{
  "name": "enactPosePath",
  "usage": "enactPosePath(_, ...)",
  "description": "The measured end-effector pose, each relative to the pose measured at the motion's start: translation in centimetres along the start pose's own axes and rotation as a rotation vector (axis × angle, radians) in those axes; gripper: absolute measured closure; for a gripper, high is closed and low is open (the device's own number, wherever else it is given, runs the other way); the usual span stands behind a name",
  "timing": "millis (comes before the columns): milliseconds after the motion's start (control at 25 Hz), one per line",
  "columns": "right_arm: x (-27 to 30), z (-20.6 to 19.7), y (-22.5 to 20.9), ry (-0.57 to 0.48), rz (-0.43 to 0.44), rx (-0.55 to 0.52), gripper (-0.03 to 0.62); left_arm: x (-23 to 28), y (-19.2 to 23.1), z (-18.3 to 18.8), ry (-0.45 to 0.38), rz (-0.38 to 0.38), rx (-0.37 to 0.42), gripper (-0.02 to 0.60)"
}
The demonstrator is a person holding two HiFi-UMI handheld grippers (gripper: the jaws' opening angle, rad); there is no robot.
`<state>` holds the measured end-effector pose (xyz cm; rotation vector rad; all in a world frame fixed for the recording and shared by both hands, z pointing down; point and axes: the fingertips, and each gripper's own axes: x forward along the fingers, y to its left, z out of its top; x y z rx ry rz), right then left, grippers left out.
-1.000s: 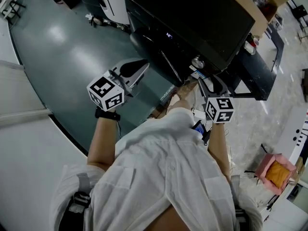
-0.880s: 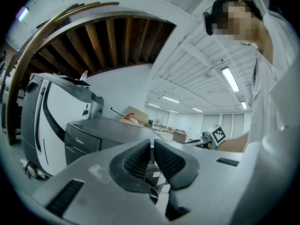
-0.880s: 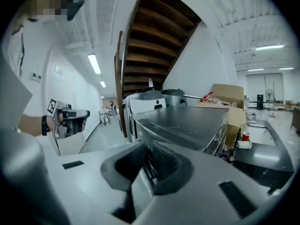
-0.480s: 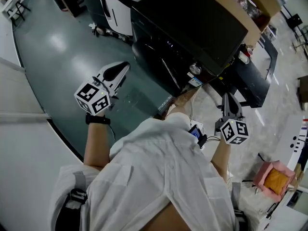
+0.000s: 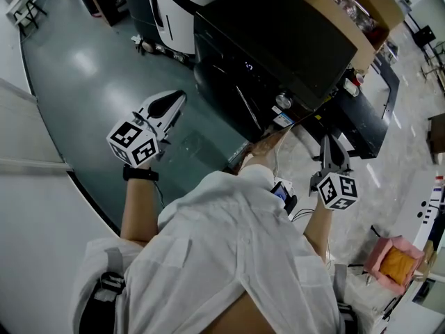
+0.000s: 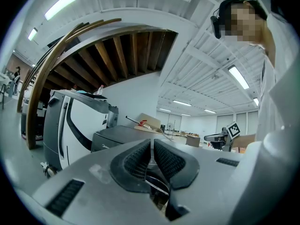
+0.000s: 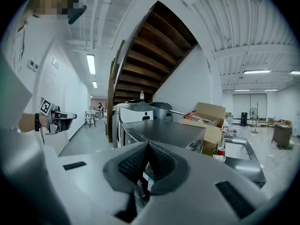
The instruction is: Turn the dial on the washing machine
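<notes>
The silver dial (image 5: 283,101) sits on the front edge of the black washing machine (image 5: 278,33), slightly right of centre in the head view. The right tongs (image 5: 326,143) are lower right of it, not touching it — pressed together, holding nothing. The left tongs (image 5: 175,100), at centre left above the green floor (image 5: 90,82), are together and empty too.

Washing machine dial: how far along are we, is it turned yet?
Done: nothing I can confirm; the dial on the washing machine shows no readable setting. In hand: nothing. The right tongs are shut and empty, clear of the dial; the left tongs are shut too, over the floor. Left: probably reach the dial, grip it and turn it.
</notes>
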<state>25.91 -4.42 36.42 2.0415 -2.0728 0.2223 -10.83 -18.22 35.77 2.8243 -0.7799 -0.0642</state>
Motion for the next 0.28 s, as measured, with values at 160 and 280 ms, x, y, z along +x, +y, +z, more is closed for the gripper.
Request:
enactPosePath(160,0.14,-0.01,0.47,0.007,0.005,0.001,0.594,-0.66,0.38,0.08,-0.004,0.007,-0.006,0.565)
enactPosePath(280,0.26,-0.11,0.74,0.011,0.007,0.0,0.594,-0.98,0.64,0.1,-0.008,0.009,-0.006,0.565)
